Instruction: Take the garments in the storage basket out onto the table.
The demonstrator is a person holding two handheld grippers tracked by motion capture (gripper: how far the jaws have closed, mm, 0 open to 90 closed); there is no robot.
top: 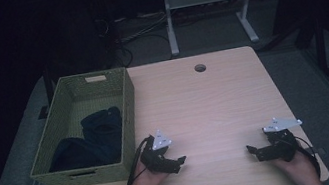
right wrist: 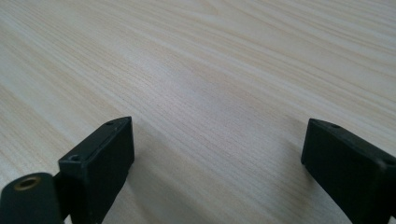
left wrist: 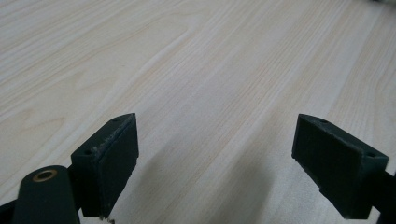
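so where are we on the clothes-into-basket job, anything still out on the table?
Looks done or nearly: two dark folded garments lie inside the green woven basket at the table's left edge. In hand: nothing; the left gripper and right gripper rest near the front edge with jaws open over bare wood. Left: no garment lies on the tabletop, so likely nothing.

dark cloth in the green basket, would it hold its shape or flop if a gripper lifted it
The dark cloth lies slumped in soft folds inside the woven basket, so it would probably droop and hang. It looks light for its bulk. Being bunched in more than one heap, a pinch may lift only part of it.
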